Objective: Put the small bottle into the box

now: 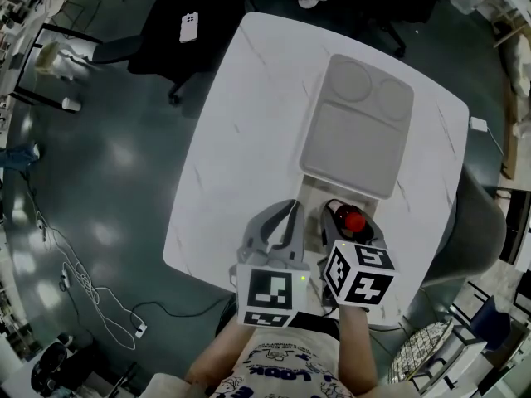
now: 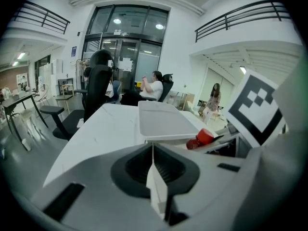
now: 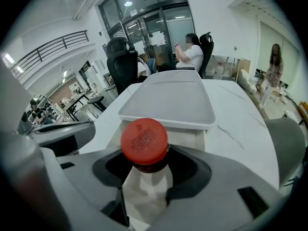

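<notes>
The small bottle has a red cap and a dark neck, and my right gripper is shut on it. It hangs over the near end of the box, whose pale inside shows under the bottle. The box's grey lid lies open and flat beyond it, toward the table's far side. My left gripper is shut on nothing, just left of the box over the white table. From the left gripper view the red cap shows at the right, under the lid's edge.
Black office chairs stand past the far table edge, one with a white phone on it. Cables lie on the dark floor at the left. A grey chair sits at the table's right. People sit in the background.
</notes>
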A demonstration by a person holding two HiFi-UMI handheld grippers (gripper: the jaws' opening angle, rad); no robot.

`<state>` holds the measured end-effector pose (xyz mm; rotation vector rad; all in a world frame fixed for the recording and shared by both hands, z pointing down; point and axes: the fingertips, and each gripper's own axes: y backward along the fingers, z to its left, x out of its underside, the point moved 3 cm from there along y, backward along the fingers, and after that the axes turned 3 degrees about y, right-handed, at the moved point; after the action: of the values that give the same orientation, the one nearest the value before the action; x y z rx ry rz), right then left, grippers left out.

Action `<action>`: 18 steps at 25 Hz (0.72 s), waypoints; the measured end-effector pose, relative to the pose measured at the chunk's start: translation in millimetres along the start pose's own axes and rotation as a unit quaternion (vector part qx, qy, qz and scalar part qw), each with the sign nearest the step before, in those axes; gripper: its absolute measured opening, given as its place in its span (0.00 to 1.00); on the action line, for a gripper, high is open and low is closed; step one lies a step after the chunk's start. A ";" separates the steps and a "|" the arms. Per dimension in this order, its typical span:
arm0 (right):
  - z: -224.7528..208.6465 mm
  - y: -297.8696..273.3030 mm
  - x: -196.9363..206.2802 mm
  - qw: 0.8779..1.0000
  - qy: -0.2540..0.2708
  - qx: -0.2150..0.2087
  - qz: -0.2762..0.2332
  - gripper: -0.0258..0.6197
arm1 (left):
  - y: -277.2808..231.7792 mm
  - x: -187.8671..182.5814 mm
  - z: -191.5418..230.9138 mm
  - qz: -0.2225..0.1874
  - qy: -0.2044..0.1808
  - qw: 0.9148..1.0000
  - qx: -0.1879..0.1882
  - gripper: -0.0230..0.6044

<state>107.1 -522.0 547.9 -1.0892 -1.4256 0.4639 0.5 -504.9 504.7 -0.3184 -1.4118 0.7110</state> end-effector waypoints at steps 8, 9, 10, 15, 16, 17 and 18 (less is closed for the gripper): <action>0.2 -5.9 3.2 1.000 0.016 0.012 0.021 0.40 | -0.3 3.4 4.6 0.000 0.006 1.000 -0.004 0.07; 0.6 -6.7 3.4 1.000 0.018 0.013 0.023 0.40 | 0.0 3.8 5.7 0.001 0.007 1.000 -0.005 0.07; 1.0 -7.5 3.4 0.999 0.020 0.014 0.025 0.40 | 0.2 3.9 6.7 0.001 0.007 1.000 -0.006 0.07; 3.5 -7.4 0.9 0.999 0.026 0.013 0.015 0.40 | 3.2 4.0 9.9 -0.001 0.009 1.000 -0.009 0.07; 4.6 -6.9 0.2 1.000 0.026 0.011 0.010 0.40 | 4.2 4.2 10.4 -0.002 0.009 1.000 -0.010 0.07; 5.2 -6.1 -0.6 1.000 0.025 0.009 0.007 0.40 | 5.2 4.2 10.8 -0.003 0.009 1.000 -0.010 0.07; 5.3 -4.7 -1.5 1.000 0.025 0.008 0.003 0.40 | 6.4 3.9 11.0 -0.004 0.009 1.000 -0.010 0.07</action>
<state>100.4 -523.8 549.9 -1.0852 -1.3734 0.4502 -11.7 -499.8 505.6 -0.3339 -1.4042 0.6853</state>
